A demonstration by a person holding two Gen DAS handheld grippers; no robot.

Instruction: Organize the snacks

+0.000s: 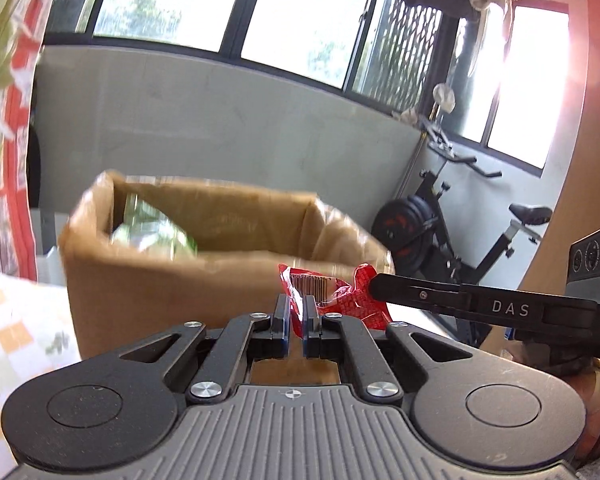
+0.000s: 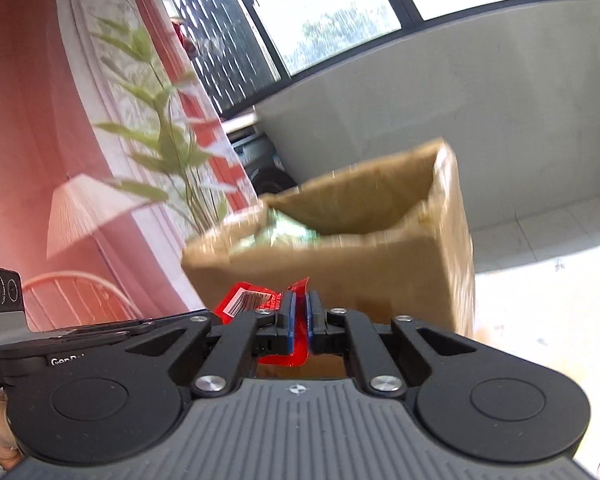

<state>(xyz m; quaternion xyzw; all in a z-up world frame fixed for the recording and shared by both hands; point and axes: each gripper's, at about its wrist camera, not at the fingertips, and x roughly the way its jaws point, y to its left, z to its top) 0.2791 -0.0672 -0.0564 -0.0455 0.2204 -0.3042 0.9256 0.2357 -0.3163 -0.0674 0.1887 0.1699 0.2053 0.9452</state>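
A red snack packet [image 1: 332, 294] with a barcode is held in the air between both grippers, in front of an open cardboard box [image 1: 148, 280]. My left gripper [image 1: 297, 312] is shut on its left edge. My right gripper [image 2: 301, 316] is shut on the other end of the red packet [image 2: 252, 300]; it also shows in the left wrist view [image 1: 374, 284] reaching in from the right. A green snack bag [image 1: 156, 232] lies inside the box at its left; it shows in the right wrist view too [image 2: 284, 232], in the box [image 2: 380, 256].
A checked tablecloth [image 1: 16, 332] lies under the box at the left. An exercise bike [image 1: 460, 232] stands behind at the right by a grey wall. A leafy plant [image 2: 168, 144], a lamp [image 2: 80, 212] and a white chair [image 2: 76, 296] stand left of the box.
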